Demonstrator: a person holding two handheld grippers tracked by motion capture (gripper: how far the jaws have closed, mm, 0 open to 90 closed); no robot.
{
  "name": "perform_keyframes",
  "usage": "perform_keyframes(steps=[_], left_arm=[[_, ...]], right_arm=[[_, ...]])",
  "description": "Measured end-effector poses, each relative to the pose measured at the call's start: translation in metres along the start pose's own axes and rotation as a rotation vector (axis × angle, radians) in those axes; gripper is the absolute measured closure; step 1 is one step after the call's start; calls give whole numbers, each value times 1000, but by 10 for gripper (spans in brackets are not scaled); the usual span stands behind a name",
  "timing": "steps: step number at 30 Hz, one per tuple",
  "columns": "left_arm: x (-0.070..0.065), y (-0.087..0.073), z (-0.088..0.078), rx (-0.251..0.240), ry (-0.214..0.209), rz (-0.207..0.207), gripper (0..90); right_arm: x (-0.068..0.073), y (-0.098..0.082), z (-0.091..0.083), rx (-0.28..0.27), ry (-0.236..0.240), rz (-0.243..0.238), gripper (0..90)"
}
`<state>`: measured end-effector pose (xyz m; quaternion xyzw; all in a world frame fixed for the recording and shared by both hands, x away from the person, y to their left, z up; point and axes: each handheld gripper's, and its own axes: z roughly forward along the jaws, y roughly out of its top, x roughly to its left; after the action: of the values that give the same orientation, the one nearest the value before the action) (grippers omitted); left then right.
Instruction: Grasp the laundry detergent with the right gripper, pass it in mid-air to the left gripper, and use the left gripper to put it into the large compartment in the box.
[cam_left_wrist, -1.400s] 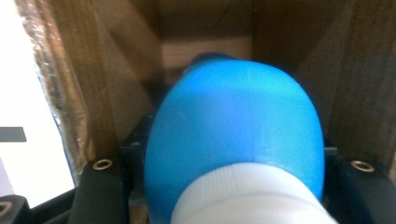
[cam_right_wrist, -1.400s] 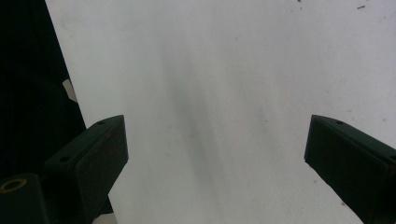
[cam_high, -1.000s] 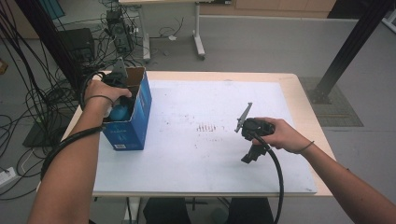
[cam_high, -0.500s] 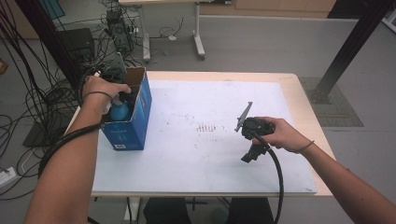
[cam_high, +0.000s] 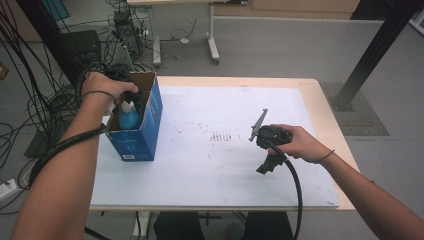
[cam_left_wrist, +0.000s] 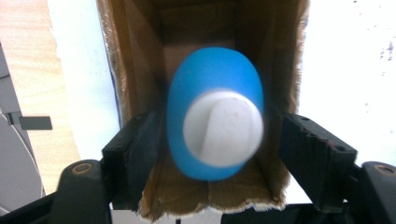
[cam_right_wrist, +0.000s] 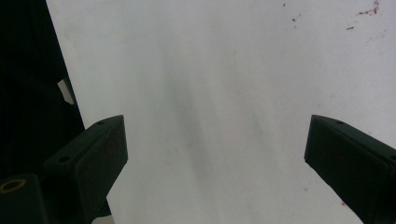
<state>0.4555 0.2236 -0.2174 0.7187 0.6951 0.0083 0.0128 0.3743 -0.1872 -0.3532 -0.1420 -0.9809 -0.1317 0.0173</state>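
Closest to the camera in the high view, both forearms come up from the bottom edge, and the right gripper (cam_high: 268, 150) sits over the white sheet on the worktop (cam_high: 210, 165), well away from anything else. Its own view is just bare white sheet between the two black fingers (cam_right_wrist: 100, 154), which are spread wide with nothing between them.

Further up on the left side, a blue cardboard box (cam_high: 142, 127) stands near the worktop's left edge with its top open. Standing upright inside it is a blue bottle (cam_high: 129, 117) with a white cap. The left hand (cam_high: 102, 87) holds the left gripper (cam_high: 131, 97) right above the box opening, pointing down into it.

From the left gripper view you're looking straight down the brown inside of the box (cam_left_wrist: 135, 70), with the bottle (cam_left_wrist: 212, 121) in the middle and its white cap (cam_left_wrist: 222, 128) facing the camera, a bit blurred. The left fingers (cam_left_wrist: 133, 149) have just been opening. The bottle sits between them with a gap on each side, so they aren't pinching it, as far as I can tell.

Beyond the worktop there's grey floor, a mess of black cables (cam_high: 30, 100) off to the left, and another desk's legs (cam_high: 212, 35) at the back.
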Motion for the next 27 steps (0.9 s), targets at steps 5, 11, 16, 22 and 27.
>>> perform_keyframes(steps=[5,11,16,22,27], left_arm=[[-4,-4,-14,-16,3,18,206],[-17,-11,-30,-18,15,49,95],[-33,-17,-41,-38,15,83,59],[-54,-24,-49,-47,9,130,45],[-72,-31,-54,-62,-6,170,45]], right_arm=[[0,0,-2,3,-2,-2,57],[0,-2,-4,4,-4,4,57],[-1,-1,-4,7,-2,7,56],[-1,0,-3,1,5,11,56],[-2,0,-6,-8,7,21,57]])
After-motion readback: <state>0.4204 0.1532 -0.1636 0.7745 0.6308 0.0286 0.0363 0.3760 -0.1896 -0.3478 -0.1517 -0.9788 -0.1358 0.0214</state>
